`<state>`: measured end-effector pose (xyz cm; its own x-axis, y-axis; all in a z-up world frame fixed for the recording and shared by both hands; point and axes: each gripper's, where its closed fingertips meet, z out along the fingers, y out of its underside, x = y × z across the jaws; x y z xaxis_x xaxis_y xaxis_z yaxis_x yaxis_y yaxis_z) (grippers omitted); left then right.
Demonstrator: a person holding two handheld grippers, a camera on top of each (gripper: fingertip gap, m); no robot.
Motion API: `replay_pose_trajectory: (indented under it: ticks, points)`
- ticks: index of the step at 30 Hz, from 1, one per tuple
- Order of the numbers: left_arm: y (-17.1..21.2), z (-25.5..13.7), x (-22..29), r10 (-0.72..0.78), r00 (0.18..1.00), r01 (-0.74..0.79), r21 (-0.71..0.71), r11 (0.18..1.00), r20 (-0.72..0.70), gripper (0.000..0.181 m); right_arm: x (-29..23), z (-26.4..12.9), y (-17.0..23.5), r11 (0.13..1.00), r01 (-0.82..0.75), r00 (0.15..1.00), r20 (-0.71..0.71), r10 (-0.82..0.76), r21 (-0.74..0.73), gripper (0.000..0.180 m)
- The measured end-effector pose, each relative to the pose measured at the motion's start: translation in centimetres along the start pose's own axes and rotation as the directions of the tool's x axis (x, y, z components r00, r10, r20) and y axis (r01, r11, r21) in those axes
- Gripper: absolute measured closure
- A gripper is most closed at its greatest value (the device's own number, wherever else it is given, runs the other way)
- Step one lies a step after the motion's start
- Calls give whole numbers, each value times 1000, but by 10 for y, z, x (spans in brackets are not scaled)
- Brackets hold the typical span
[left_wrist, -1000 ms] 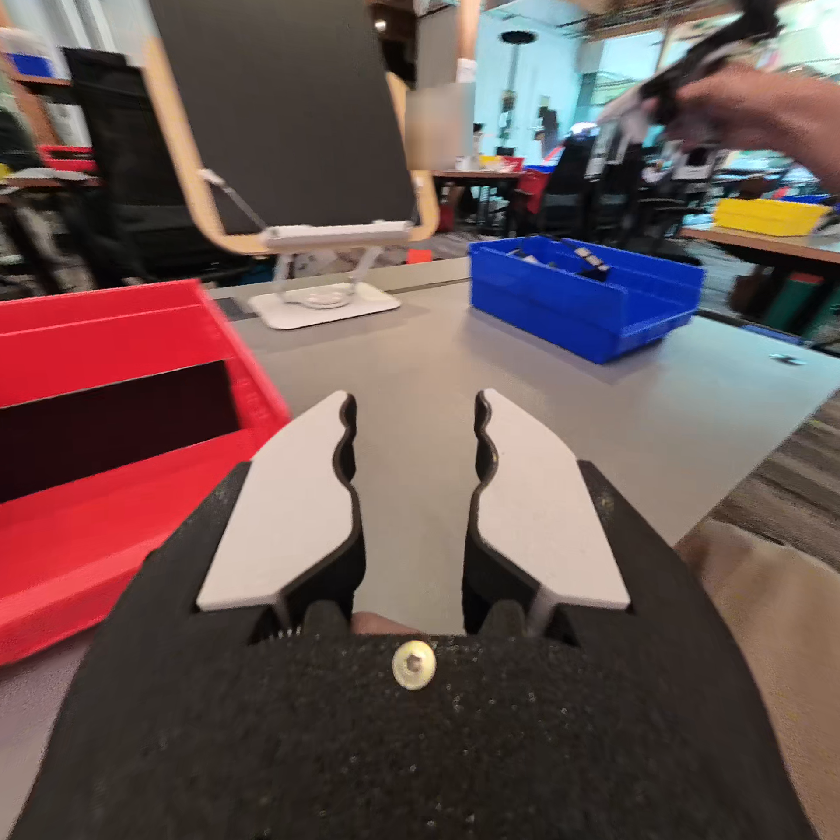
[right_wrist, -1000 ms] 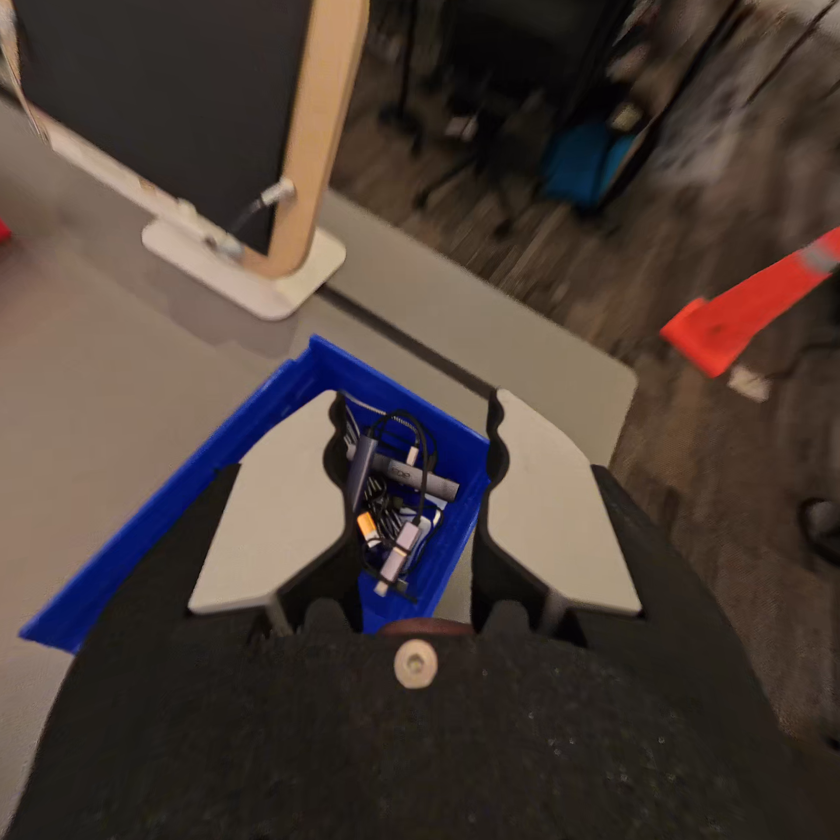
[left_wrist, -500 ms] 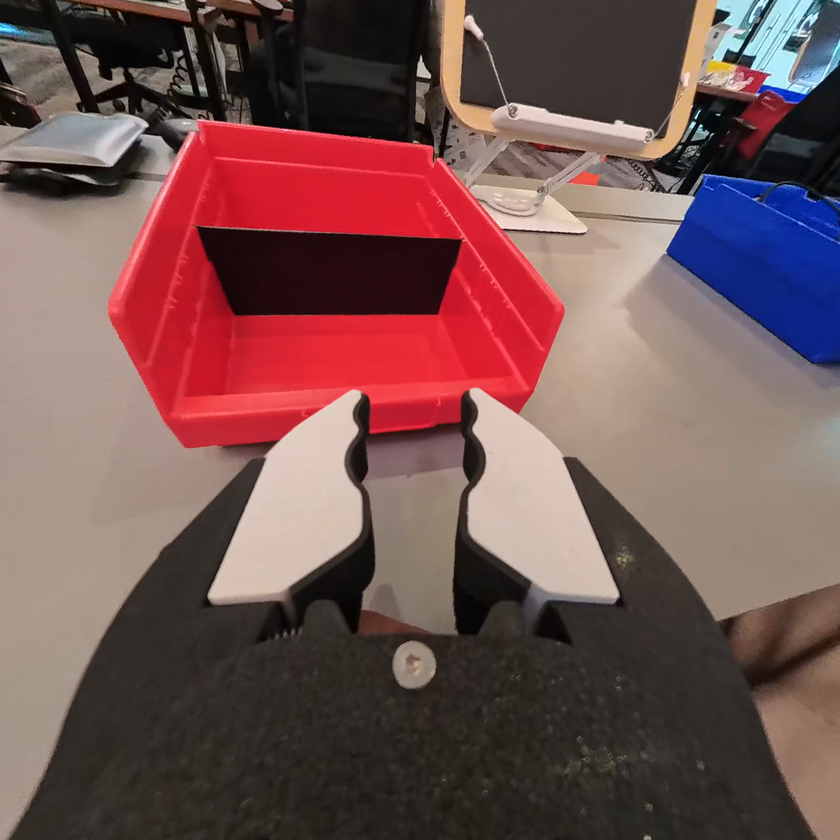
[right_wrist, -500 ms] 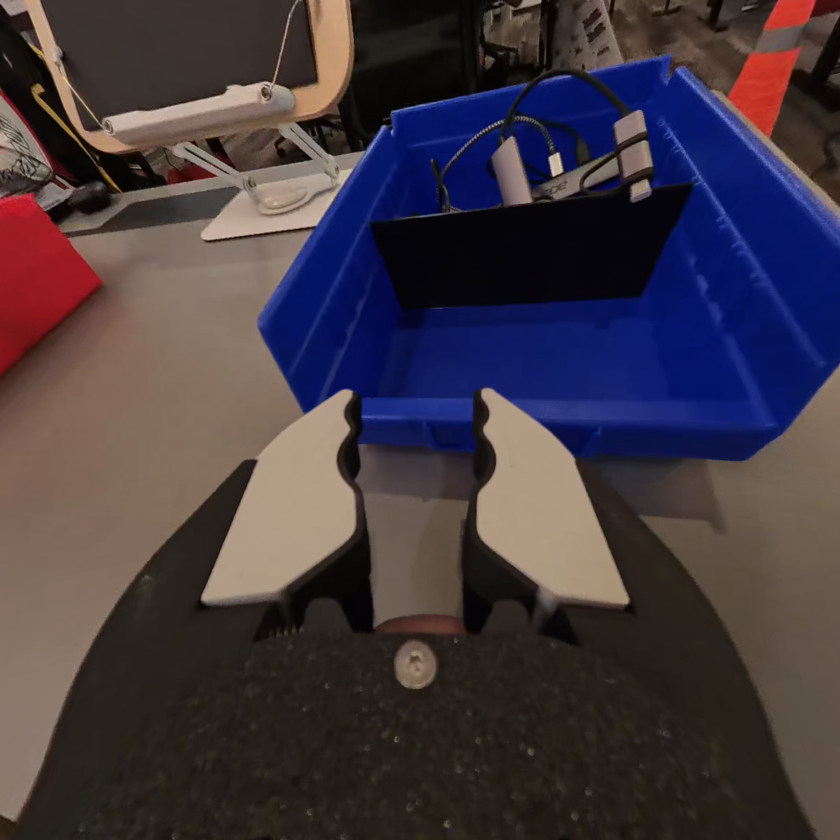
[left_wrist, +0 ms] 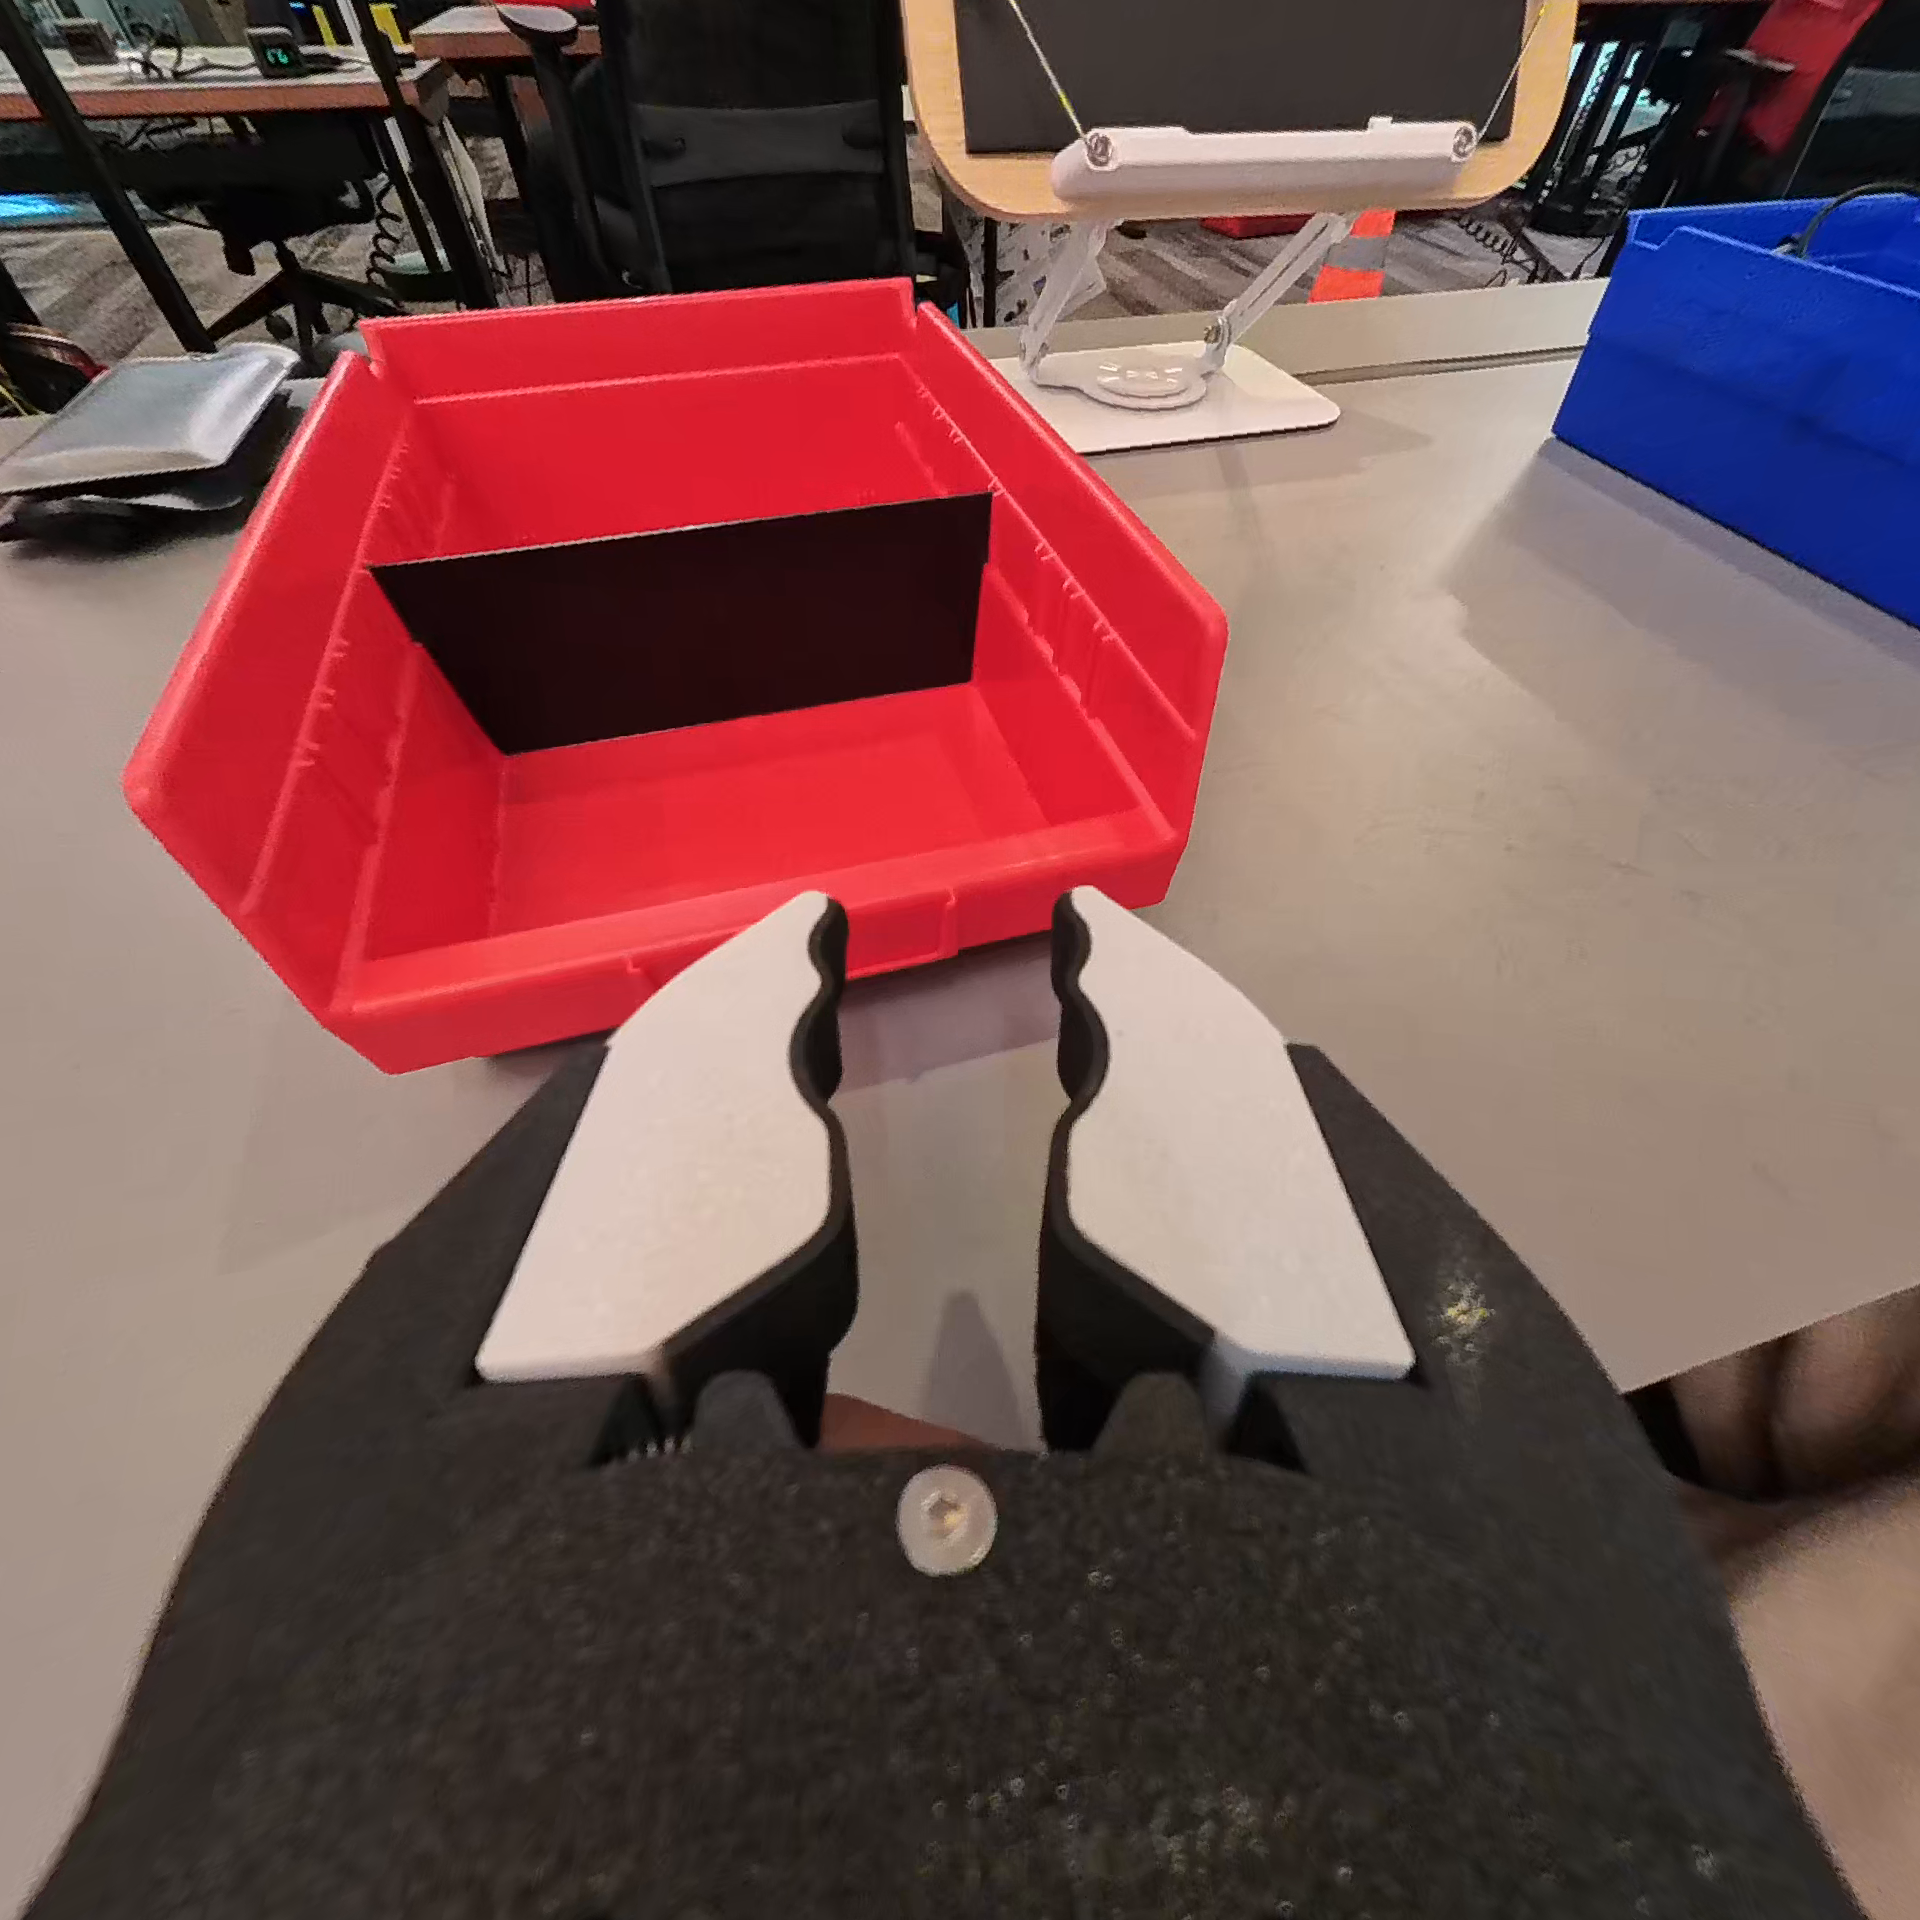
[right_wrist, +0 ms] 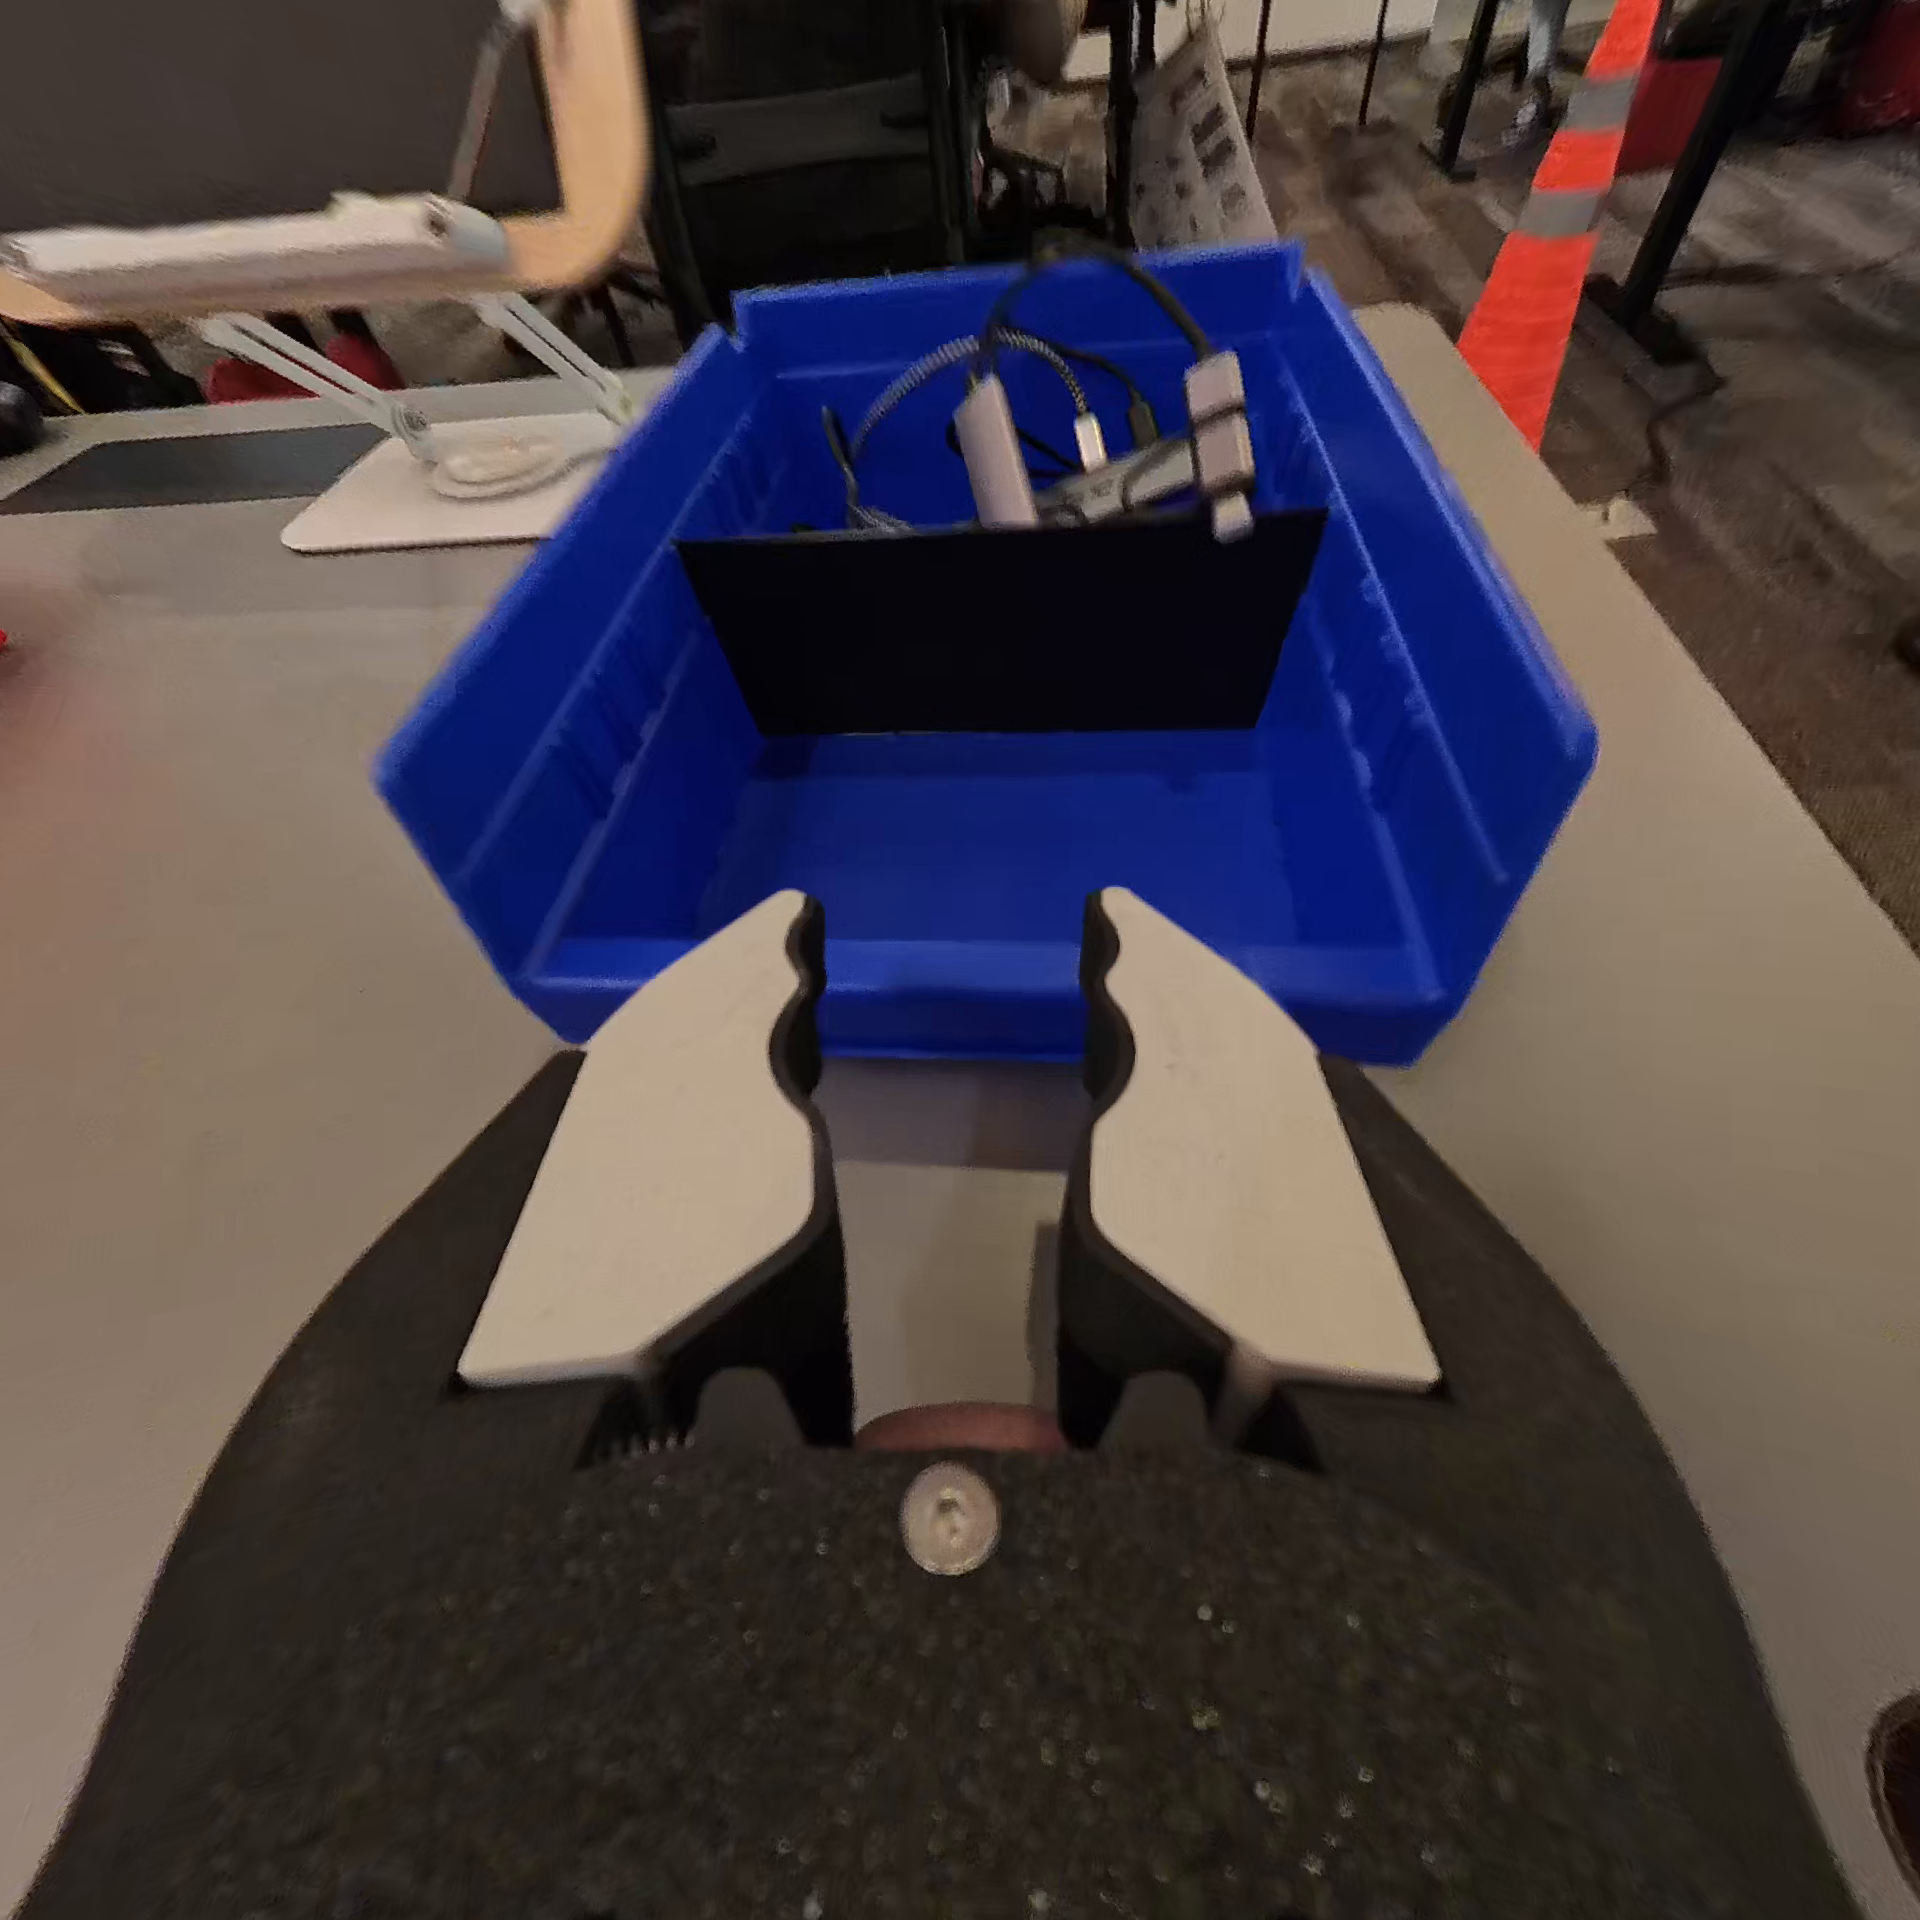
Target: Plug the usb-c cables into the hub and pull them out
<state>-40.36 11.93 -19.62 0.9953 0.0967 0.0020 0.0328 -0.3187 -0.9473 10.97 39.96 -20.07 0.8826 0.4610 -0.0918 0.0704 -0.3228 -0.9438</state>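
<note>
A blue bin [right_wrist: 1496, 748] stands on the grey table ahead of my right gripper [right_wrist: 948, 925]. A black divider [right_wrist: 997, 634] splits it. Behind the divider lie grey usb-c hubs [right_wrist: 997, 457] and tangled cables [right_wrist: 1091, 281]; the near compartment holds nothing. My right gripper is open and empty, just short of the bin's front lip. My left gripper [left_wrist: 943, 925] is open and empty, just short of a red bin [left_wrist: 260, 686] with a black divider [left_wrist: 696, 613] and nothing visible inside. The blue bin also shows in the left wrist view [left_wrist: 1766, 405], at the right.
A dark panel in a wooden frame on a white stand [left_wrist: 1174, 384] sits at the table's far edge between the bins. A silver pouch [left_wrist: 145, 426] lies left of the red bin. An orange cone [right_wrist: 1548, 208] stands on the floor beyond the table's right edge [right_wrist: 1766, 831]. The left gripper's tips are roughly 60 cm from the right gripper's.
Both grippers swung from looking across the room to facing their bins. Over the last half second each view has closed in slightly, and the right jaws stand a little wider.
</note>
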Motion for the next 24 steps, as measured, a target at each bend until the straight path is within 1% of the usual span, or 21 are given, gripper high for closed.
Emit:
replay_pose_trajectory:
  ticks: [1,2,3,4,5,6,7,10,13,14,15,16,17,18,19,20,21,22,24]
  points:
    - [1,0,0,-1,1000,1,-2,1000,0,144,-13,-2,-10,998,30,999,39,-33,53,133]
    - [1,0,-2,0,1000,0,-4,1000,5,144,-32,-3,-18,993,47,992,108,-58,108,133]
    - [1,0,-3,4,1000,-4,-3,1000,10,144,-55,-3,-22,991,36,978,198,-61,130,134]
    - [1,0,-3,7,1000,-7,-2,1000,9,144,-77,-2,-19,994,14,956,289,-44,107,133]
    - [2,0,-2,7,1000,-7,-4,1000,7,144,-93,3,-12,998,-6,940,341,-15,58,125]
    - [2,0,-2,7,1000,-7,-6,1000,6,143,-101,11,-3,1000,-17,939,342,16,1,114]
    - [3,0,-1,10,1000,-10,-9,1000,6,143,-105,20,5,999,-21,945,325,35,-46,107]
    - [3,-2,0,36,999,-36,-8,999,20,143,-116,42,22,992,18,967,255,14,-124,99]
    - [4,-2,3,36,999,-36,-11,999,8,143,-125,53,27,984,93,976,212,-60,-151,102]
    - [4,-1,6,33,999,-33,-12,999,-2,142,-132,54,26,982,118,970,227,-83,-146,107]
    - [4,-1,10,34,999,-34,-15,999,-10,142,-140,53,27,978,143,961,257,-101,-150,99]
    - [3,0,15,39,999,-39,-16,999,-16,142,-148,50,29,973,169,947,298,-117,-156,95]
    - [1,1,22,46,999,-46,-15,999,-18,142,-157,46,31,969,191,928,351,-126,-159,95]
    - [-2,2,31,62,998,-62,-9,998,-15,143,-164,40,31,968,198,911,394,-124,-152,103]
    - [-9,3,42,79,997,-79,17,997,-5,146,-165,35,27,974,186,908,401,-121,-127,123]
    - [-19,4,59,92,996,-90,66,994,-20,147,-159,31,20,982,161,923,367,-115,-96,126]
    - [-28,7,83,105,992,-98,107,989,-68,147,-151,27,15,985,152,939,324,-118,-81,121]
    - [-33,13,108,114,986,-100,116,988,-124,147,-140,23,12,984,158,953,273,-131,-80,117]
    - [-37,31,163,126,958,-108,83,991,-256,144,-112,15,5,980,190,973,146,-179,-66,112]
